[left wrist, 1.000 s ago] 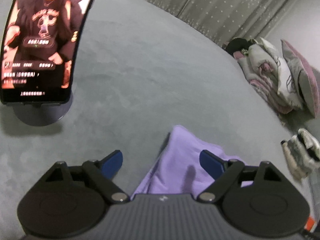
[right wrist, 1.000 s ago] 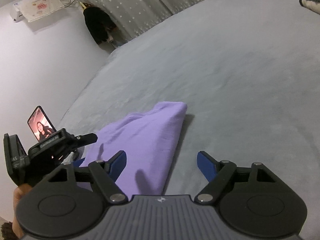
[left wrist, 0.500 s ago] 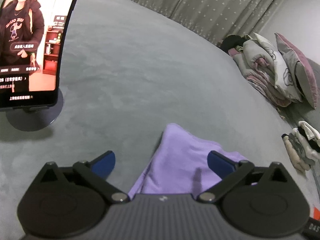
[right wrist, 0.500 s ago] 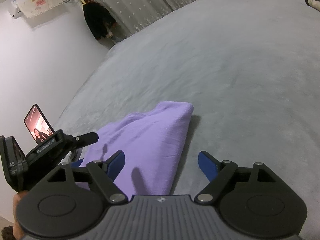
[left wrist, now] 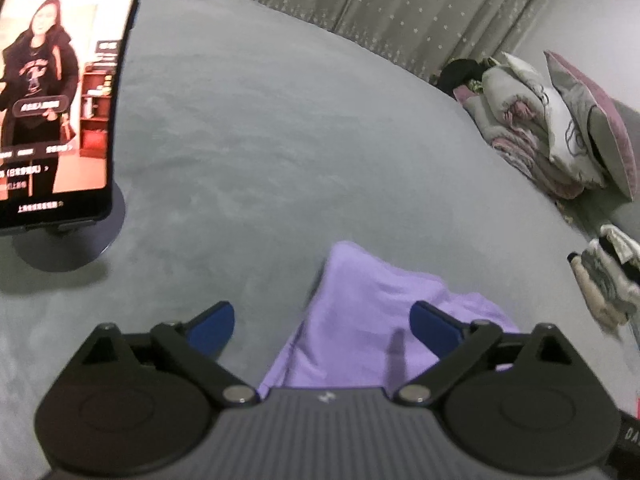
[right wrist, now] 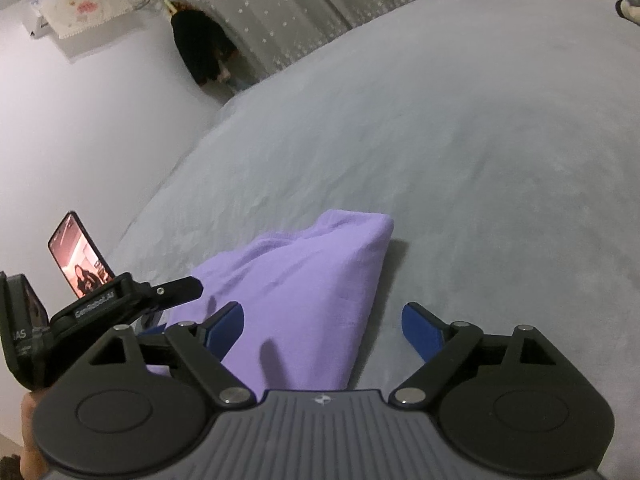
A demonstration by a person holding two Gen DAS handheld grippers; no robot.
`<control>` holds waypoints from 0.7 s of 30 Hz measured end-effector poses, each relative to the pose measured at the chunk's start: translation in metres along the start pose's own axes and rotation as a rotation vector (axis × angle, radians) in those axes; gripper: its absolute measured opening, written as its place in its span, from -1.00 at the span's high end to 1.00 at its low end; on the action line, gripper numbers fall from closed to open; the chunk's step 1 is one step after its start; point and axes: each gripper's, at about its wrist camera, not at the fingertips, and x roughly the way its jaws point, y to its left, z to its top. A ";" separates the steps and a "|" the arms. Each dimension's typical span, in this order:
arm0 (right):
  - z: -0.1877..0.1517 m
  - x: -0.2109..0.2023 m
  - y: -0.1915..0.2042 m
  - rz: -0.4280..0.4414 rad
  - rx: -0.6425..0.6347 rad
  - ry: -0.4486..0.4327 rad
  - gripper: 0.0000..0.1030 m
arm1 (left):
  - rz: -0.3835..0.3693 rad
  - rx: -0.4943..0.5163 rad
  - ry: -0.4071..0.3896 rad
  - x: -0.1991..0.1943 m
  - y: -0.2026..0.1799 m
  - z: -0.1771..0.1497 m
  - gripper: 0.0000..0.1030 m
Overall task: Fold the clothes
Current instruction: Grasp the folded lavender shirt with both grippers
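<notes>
Purple garment [left wrist: 372,320] lies folded into a narrow bundle on the grey bed [left wrist: 280,140], low in the middle of both views. I hold my left gripper [left wrist: 322,320] and right gripper [right wrist: 322,328] above it, jaws apart and empty, probably to choose an edge. It lies between the left jaws, and under the left finger of the right ones.

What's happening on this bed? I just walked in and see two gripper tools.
A person holds a gripper in each hand over a folded purple garment on the grey bed. The left gripper and the right gripper both have their jaws open, holding nothing. A phone on a stand plays video nearby.
</notes>
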 end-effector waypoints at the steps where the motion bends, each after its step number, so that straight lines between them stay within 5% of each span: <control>1: -0.001 0.001 0.000 0.000 0.002 -0.008 -0.69 | 0.000 -0.005 -0.003 0.000 0.001 0.001 -0.79; 6: -0.006 0.001 0.006 -0.024 -0.025 -0.034 -0.66 | -0.019 -0.029 -0.003 0.005 0.002 0.004 -0.57; 11: -0.007 0.003 0.011 -0.073 -0.054 -0.041 -0.14 | -0.059 -0.039 0.014 0.011 0.001 0.003 -0.27; 16: -0.007 0.010 0.017 -0.080 -0.040 -0.043 0.17 | -0.052 0.001 -0.004 0.018 -0.004 -0.002 -0.01; 19: -0.006 0.013 0.019 -0.082 -0.034 -0.041 0.57 | -0.055 -0.023 -0.012 0.019 -0.004 -0.004 0.22; 21: -0.006 0.015 0.022 -0.084 -0.028 -0.040 0.62 | -0.074 -0.050 -0.018 0.018 -0.002 -0.006 0.58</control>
